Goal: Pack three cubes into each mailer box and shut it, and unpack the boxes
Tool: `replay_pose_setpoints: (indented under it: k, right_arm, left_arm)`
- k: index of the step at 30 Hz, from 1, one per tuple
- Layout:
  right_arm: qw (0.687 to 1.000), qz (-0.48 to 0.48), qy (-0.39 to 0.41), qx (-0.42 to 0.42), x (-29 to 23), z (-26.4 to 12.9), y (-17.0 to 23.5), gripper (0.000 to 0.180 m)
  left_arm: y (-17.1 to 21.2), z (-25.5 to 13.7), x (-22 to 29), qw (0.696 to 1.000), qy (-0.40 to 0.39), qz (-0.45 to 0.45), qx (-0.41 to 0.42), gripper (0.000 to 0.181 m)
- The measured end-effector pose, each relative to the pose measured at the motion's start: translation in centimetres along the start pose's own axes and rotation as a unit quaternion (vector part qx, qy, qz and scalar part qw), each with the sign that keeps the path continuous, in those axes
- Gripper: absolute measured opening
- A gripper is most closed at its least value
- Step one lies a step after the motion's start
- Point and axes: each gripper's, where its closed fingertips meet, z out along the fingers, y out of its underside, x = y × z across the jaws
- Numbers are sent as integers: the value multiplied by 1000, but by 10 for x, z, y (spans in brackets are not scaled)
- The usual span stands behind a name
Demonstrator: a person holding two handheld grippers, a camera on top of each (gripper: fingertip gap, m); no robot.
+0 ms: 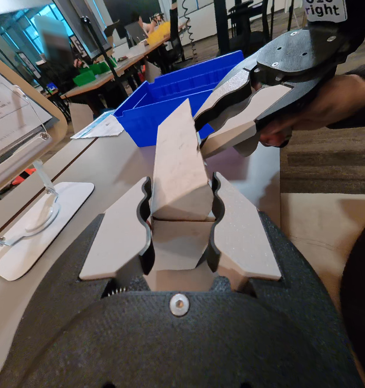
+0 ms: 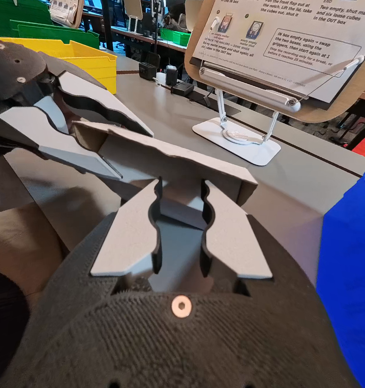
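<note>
Grey cardboard mailer box (image 1: 178,168) was pinched endwise by left tongs (image 1: 181,212); right tongs (image 2: 181,212), spread at its far flap, should have pulled gently.

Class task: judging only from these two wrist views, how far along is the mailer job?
Done: nothing certain; no cubes show anywhere. In hand: the left gripper has its jaws closed on one end of the grey mailer box, held above the table; the right gripper is at the other end, jaws open. Left: the box's contents are hidden; the blue bin looks empty.
</note>
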Motion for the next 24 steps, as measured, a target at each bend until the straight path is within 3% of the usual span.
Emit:
replay_pose_setpoints:
  k: [8, 12, 15, 24]
  right_arm:
    - [999, -18, -2, -43, -3, -3, 4, 36]
    - [996, -35, -6, -82, -5, -7, 9, 36]
    - [994, -51, -5, -95, -6, -7, 11, 36]
    - [985, -167, 29, 37, -22, -3, -20, 34]
  left_arm:
    - [-19, -13, -15, 989, 37, -132, 57, 43]
    - [-24, -24, -41, 978, 7, -189, 86, 33]
    - [-23, -27, -48, 980, -21, -175, 93, 33]
    - [-29, -26, -36, 985, -10, -136, 104, 34]
